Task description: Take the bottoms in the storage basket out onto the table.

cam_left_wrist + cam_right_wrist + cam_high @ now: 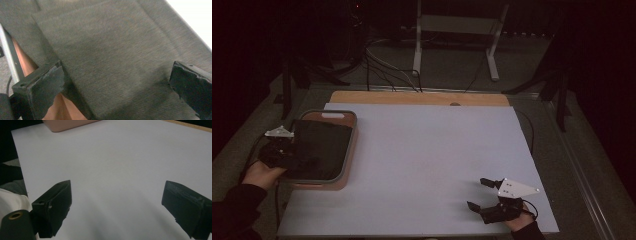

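- A folded dark cloth [323, 149] is lying inside the tray [352, 131] at the table's [427, 150] left edge, covering most of the tray's floor.
- The left gripper [287, 152] is hovering at the tray's near-left rim, jaws spread wide over the cloth [112, 57] and gripping nothing.
- Judged from here, a good pickup is calling for the jaws to straddle the folded edge nearest the tray's rim, so every layer lifts together.
- The right gripper [482, 195] is waiting well right of the tray, jaws spread above bare table [120, 157].
- The risk: pinching just the top layer, letting the cloth unfold.
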`<state>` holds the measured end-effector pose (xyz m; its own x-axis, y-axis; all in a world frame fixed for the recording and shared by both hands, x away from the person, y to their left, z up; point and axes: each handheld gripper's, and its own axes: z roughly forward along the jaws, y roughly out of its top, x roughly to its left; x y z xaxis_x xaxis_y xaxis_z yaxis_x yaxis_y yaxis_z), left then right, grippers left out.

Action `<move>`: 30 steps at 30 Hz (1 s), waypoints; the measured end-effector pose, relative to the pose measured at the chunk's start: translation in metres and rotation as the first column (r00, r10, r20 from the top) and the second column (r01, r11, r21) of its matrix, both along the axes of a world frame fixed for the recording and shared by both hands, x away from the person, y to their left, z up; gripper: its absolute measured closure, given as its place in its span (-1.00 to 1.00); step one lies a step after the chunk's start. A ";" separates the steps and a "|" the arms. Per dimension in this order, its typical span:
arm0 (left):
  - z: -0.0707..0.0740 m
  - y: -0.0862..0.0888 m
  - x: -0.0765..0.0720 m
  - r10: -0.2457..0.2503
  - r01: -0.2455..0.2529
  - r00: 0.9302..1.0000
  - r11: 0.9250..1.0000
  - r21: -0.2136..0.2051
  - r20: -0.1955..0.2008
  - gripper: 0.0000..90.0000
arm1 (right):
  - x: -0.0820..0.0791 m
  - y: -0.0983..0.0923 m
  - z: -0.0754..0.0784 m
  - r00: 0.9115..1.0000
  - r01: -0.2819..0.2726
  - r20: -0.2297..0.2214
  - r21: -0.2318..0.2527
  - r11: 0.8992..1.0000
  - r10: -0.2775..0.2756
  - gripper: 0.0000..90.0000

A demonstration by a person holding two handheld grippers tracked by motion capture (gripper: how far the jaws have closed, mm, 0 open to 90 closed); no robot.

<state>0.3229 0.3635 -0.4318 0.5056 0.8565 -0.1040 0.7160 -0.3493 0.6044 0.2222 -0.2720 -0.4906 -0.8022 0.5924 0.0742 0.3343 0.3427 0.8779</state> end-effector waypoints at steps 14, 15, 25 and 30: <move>-0.010 -0.012 0.025 0.024 -0.019 0.995 0.999 0.050 -0.098 -1.00 | 0.000 0.002 -0.001 1.000 -0.011 -0.004 -0.011 1.000 0.011 -0.79; -0.010 -0.014 0.026 0.035 -0.029 0.993 0.998 0.055 -0.110 -1.00 | 0.000 0.002 -0.001 1.000 -0.012 -0.005 -0.011 1.000 0.012 -0.79; -0.018 -0.032 0.042 0.055 -0.042 0.980 0.997 0.070 -0.193 -1.00 | 0.000 0.002 -0.001 1.000 -0.015 -0.007 -0.017 1.000 0.015 -0.79; -0.023 -0.031 0.047 0.059 -0.046 0.970 0.997 0.057 -0.235 -1.00 | 0.000 0.003 -0.002 1.000 -0.020 -0.009 -0.019 1.000 0.020 -0.79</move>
